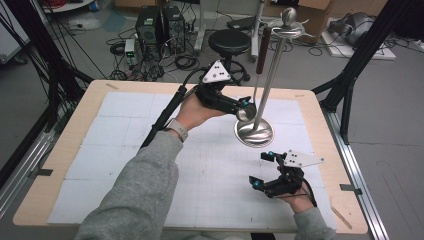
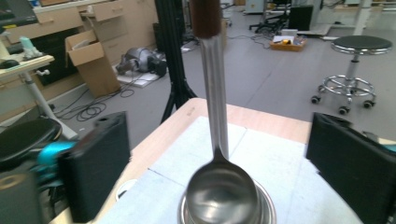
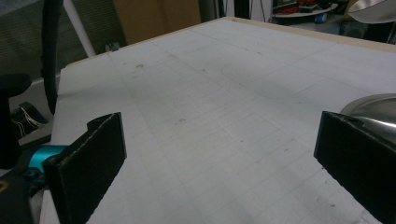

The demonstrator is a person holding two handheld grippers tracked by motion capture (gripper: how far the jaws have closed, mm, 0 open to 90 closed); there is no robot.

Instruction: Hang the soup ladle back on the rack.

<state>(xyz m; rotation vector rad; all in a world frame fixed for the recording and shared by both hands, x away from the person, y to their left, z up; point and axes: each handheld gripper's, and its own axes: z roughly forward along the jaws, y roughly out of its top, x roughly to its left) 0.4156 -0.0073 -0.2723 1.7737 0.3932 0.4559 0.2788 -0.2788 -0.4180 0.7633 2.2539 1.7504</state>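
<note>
Two grippers, both open: left gripper (image 1: 243, 106) at frame centre, jaws either side of the ladle (image 2: 219, 196) hanging upright on the stand (image 1: 256, 131), not pinching; long axis vertical. Right gripper (image 1: 262, 170) empty, lower right, farther off

High overview; two close finger-level views

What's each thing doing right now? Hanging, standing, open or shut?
Ladle: hanging from the stand's top, brown handle up, bowl low over the base, free between the left gripper's fingers.
Stand: upright on the table, round base flat.
Left gripper: open, at the ladle's bowl, fingers not touching it.
Right gripper: open, nothing between its fingers, near the stand's base.
Table: flat, white mat on top.
</note>
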